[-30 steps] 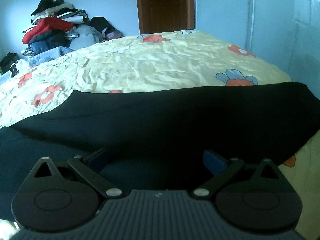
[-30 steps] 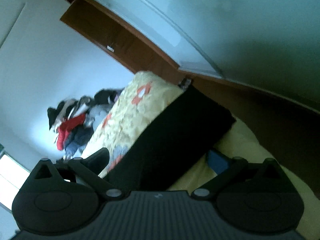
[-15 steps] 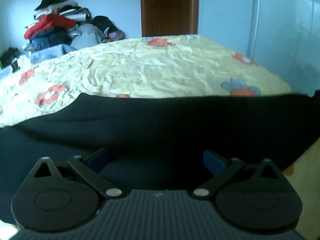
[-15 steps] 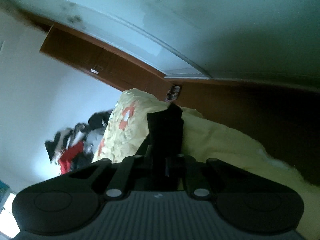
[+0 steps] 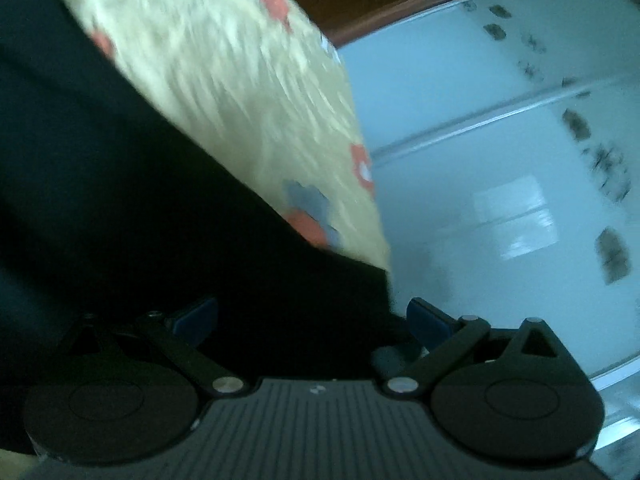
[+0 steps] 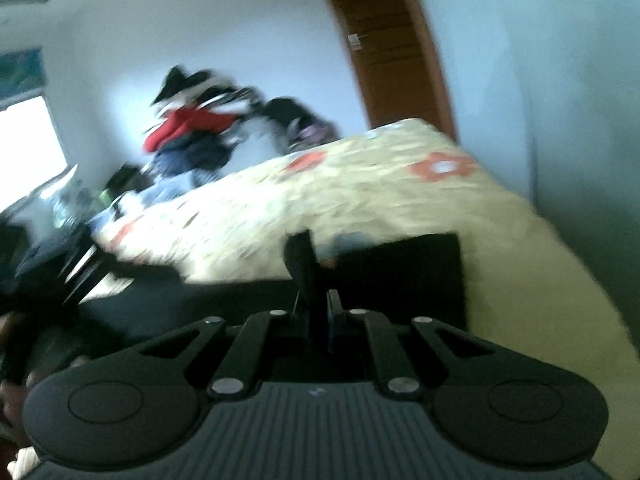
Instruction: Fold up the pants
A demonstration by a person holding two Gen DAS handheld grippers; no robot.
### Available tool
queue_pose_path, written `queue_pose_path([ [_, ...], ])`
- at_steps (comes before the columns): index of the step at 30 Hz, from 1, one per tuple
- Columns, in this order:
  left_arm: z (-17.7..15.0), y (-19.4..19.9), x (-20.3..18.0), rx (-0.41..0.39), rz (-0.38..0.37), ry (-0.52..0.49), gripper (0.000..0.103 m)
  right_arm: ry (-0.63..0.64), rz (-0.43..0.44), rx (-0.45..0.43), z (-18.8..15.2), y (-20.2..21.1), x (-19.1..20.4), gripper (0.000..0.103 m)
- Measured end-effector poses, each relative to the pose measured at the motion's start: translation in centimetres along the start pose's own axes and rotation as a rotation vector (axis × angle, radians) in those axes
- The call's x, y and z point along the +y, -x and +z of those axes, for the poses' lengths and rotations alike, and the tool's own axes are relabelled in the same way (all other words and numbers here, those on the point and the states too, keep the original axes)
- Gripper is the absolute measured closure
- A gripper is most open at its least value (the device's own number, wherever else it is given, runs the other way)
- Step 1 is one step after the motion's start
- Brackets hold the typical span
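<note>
Black pants (image 5: 120,200) lie across a yellow flowered bedsheet (image 5: 224,80). My left gripper (image 5: 312,318) is open, with its blue pads (image 5: 196,316) wide apart over the dark cloth near the pants' end, and the view is rolled hard to one side. In the right wrist view the pants (image 6: 400,280) stretch across the sheet (image 6: 380,200) near the bed's edge. My right gripper (image 6: 316,308) is shut on a pinched fold of the pants that stands up between its fingers. Both views are blurred by motion.
A heap of clothes (image 6: 192,128) is piled at the far side of the bed beside a brown door (image 6: 392,52). A bright window (image 6: 24,148) is at the left. Glossy white panels (image 5: 500,160) run close along the bed's right side.
The right gripper went from open to shut on the pants' edge, then rolled towards level and rose with the cloth. The left gripper stayed open and rolled sharply, tilting its view.
</note>
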State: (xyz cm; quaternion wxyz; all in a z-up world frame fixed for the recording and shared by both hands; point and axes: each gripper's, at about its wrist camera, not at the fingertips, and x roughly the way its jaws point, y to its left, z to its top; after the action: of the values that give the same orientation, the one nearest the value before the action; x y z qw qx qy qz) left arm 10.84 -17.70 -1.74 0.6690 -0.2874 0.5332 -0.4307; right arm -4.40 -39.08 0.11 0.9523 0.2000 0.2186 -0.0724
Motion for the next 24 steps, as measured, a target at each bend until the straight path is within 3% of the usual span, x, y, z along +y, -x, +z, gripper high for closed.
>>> queue_pose_path([
  [4,-0.6,-2.5,0.9,0.075,-0.101,0.146,0.0,0.086,0.064,0.0,-0.8,1.5,2.6,0.095],
  [7,-0.3,-3.0,1.4,0.063,-0.126,0.177,0.006,0.171,0.11,0.005,-1.2,2.0,5.0,0.095],
  [8,-0.2,-2.9,1.4,0.048,-0.149,0.167,0.016,0.204,0.121,0.014,-1.6,2.0,6.1,0.095],
  [9,0.0,-2.6,1.5,0.035,-0.16,0.143,0.039,0.232,0.125,0.018,-1.8,2.1,6.7,0.095],
  [10,0.2,-2.3,1.3,0.023,-0.143,0.1,0.049,0.263,0.124,0.022,-2.0,2.0,7.4,0.095],
  [11,0.5,-1.9,1.0,0.012,-0.112,0.054,0.067,0.29,0.124,0.029,-2.2,1.9,8.0,0.095],
  [12,0.7,-1.3,0.9,-0.004,-0.069,-0.001,0.076,0.309,0.125,0.035,-2.4,1.7,8.6,0.095],
  [15,1.6,0.3,0.5,-0.055,0.067,-0.132,0.089,0.335,0.169,0.047,-2.1,0.2,10.3,0.095],
  [19,2.8,3.2,0.0,-0.154,0.269,-0.313,0.09,0.387,0.245,0.066,-2.2,-2.6,13.7,0.095],
  [22,3.0,4.0,-0.3,-0.187,0.467,-0.476,0.088,0.434,0.295,0.149,-3.3,-5.4,16.2,0.093],
  [24,3.1,4.3,0.1,-0.186,0.562,-0.528,0.071,0.5,0.26,0.254,-4.6,-7.4,17.7,0.069],
])
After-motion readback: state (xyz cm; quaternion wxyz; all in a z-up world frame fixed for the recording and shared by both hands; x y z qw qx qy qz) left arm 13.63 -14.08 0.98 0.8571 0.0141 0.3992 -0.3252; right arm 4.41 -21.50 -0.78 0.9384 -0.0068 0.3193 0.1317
